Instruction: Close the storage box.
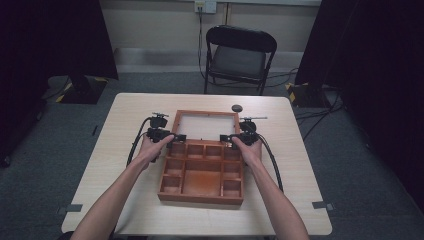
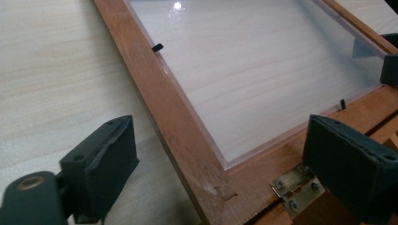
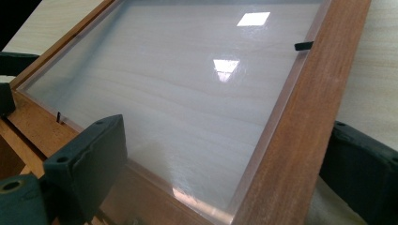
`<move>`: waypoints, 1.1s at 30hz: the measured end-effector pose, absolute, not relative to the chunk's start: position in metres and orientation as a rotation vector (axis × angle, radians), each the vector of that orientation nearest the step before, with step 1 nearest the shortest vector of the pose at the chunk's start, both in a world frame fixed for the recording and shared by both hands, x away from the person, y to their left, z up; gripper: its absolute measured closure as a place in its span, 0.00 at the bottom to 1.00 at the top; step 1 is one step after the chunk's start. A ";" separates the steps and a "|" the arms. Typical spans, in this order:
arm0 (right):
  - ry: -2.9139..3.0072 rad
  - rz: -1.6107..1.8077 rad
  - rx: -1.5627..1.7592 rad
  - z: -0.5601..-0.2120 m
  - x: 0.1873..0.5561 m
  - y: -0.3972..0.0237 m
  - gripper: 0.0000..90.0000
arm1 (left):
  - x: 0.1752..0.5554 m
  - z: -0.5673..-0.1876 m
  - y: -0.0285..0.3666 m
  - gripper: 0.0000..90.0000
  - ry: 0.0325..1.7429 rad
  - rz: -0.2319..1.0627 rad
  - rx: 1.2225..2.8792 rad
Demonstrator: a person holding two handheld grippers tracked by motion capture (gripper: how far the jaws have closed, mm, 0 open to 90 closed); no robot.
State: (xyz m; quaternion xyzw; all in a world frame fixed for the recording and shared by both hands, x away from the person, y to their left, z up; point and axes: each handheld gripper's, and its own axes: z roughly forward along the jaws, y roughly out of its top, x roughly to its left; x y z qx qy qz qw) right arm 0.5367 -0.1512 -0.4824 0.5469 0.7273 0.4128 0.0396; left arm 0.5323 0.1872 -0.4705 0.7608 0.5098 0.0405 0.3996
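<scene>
2 handheld grippers straddle the hinge corners of an opened wooden box [image 1: 202,172] on a pale table [image 1: 125,150]. Its glass-paned lid [image 1: 206,125] lies flat on the table just beyond the compartment tray, long axis running left to right, hinged along the near edge. The left gripper [image 1: 169,136] has the lid's left frame rail [image 2: 164,103] between spread jaws, pads not pressing. The right gripper [image 1: 234,138] brackets the right rail [image 3: 305,108] likewise, also spread wide, gripping nothing. Both hands sit equally near the lid.
</scene>
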 end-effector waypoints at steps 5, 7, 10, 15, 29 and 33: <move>2.210 1.281 1.661 -0.483 0.535 -0.153 0.08 | 0.533 -0.472 0.189 0.11 1.296 0.058 1.904; 2.184 1.281 1.653 -0.483 0.533 -0.152 0.08 | 0.532 -0.472 0.189 0.16 1.284 0.053 1.894; 2.171 1.299 1.652 -0.485 0.533 -0.152 0.09 | 0.531 -0.472 0.188 0.16 1.286 0.056 1.893; 2.162 1.313 1.642 -0.486 0.532 -0.153 0.09 | 0.533 -0.474 0.190 0.16 1.285 0.036 1.889; 2.116 1.321 1.578 -0.479 0.529 -0.156 0.18 | 0.534 -0.472 0.180 0.10 1.266 0.018 1.919; 2.111 1.314 1.566 -0.476 0.528 -0.156 0.21 | 0.533 -0.471 0.180 0.11 1.251 0.044 1.919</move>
